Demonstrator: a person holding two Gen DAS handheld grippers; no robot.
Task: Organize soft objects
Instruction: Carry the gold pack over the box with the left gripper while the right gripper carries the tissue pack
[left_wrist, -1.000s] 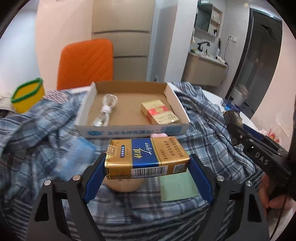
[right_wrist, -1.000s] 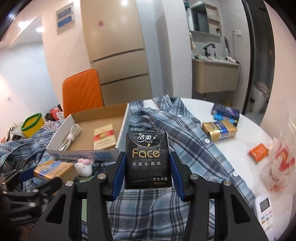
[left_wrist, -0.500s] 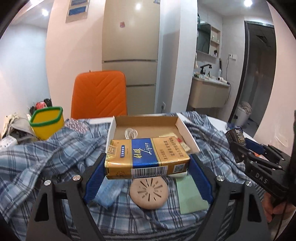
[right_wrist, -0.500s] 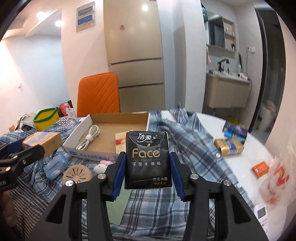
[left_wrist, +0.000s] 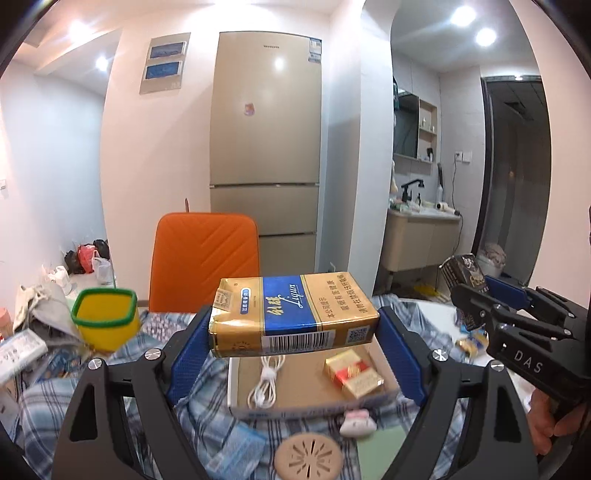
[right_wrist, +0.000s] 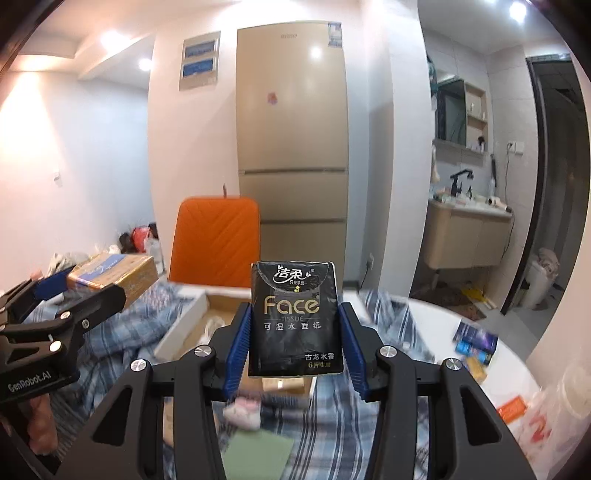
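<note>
So the plaid shirt (left_wrist: 207, 417) is sprawling over most of the bench (right_wrist: 436, 317), and sitting on it is the cardboard box (left_wrist: 295, 384), which I'm guessing is where the soft stuff is going. Right now the box is holding a coiled white cable (left_wrist: 266, 380) and a red and gold pack (left_wrist: 352, 373), both lying flat and apart from each other, with bare floor between them. There's also a yellow tub with a green rim (left_wrist: 105, 319) off to the left, can't see inside it.

The left gripper (left_wrist: 293, 325) is holding the gold and blue pack (left_wrist: 293, 317) sideways, fingers clamped on its two short ends, up in the air over the near edge of the box. The right gripper (right_wrist: 295, 325) is gripping the black tissue pack (right_wrist: 295, 319) upright, fingers pressing its long sides, hovering over the box's right half.

To do this well I'd be lowering one at a time into the free spot, keeping the squeeze light since both packs are dimpling easily, and only letting go once the bottom is touching cardboard. Also watching that the two grippers aren't bumping.

Small bits in front of the box: a tan vented disc (left_wrist: 308, 452), a pink and white toy (left_wrist: 358, 424).
</note>
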